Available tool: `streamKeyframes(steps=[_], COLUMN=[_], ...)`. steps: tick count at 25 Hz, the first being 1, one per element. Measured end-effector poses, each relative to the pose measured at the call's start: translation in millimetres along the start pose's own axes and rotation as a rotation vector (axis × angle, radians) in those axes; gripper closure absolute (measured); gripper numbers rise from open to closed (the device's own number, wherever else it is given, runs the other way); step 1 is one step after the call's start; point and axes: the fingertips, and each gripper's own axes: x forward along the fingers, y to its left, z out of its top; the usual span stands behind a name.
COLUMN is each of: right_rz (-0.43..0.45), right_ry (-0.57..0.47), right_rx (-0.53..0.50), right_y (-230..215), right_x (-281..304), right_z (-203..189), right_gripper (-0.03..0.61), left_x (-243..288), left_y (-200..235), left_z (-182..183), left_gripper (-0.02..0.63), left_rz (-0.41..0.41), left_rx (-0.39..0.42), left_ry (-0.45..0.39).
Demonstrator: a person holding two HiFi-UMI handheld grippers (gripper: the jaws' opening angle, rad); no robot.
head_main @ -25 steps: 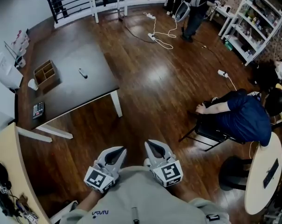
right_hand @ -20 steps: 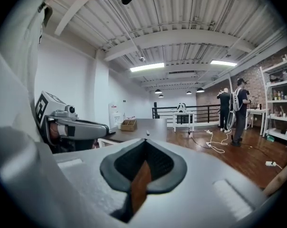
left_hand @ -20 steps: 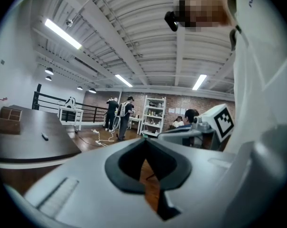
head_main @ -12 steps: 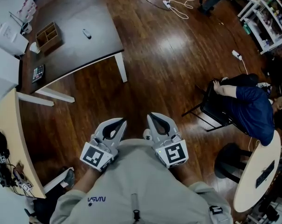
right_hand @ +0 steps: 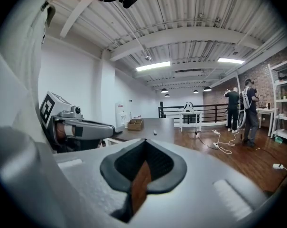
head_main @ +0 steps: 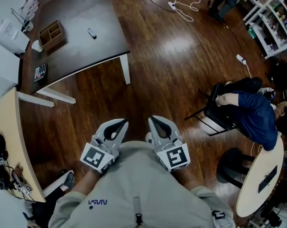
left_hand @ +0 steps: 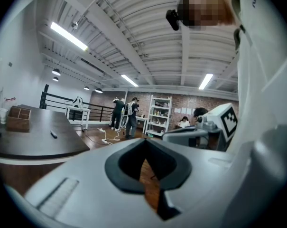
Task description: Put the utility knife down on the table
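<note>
Now, left gripper (head_main: 119,123) and right gripper (head_main: 152,120) fingers are pressed together, empty, at lower centre; the utility knife (head_main: 91,33) lies on the dark counter (head_main: 77,53), upper left. Shirt (head_main: 134,184) print reads like inverted NASA.

The head view looks steeply down from above the person's chest; the dark table (head_main: 81,51) lies well ahead, toward the upper left. The left gripper view sits close behind the left gripper (left_hand: 146,140) and faces roughly level across the room, with the dark table (left_hand: 34,146) far off at its left. The right gripper view sits likewise behind the right gripper (right_hand: 146,140), the dark table (right_hand: 162,127) distant just above its tips. All three views share that table.
</note>
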Motion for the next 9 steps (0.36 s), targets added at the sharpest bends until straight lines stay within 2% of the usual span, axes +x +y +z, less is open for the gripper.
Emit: streamKeyframes(steps=[9], right_rz=[0.005], right_ry=[0.003], right_rx=[-0.006], right_y=[9.4], right_x=[4.0], right_z=[1.6], right_gripper=[0.580], left_x=[-5.7], left_y=[6.2], left_z=[2.8], left_gripper=[0.612], left_rz=[-0.013], left_rx=[0.004], left_ry=[0.001])
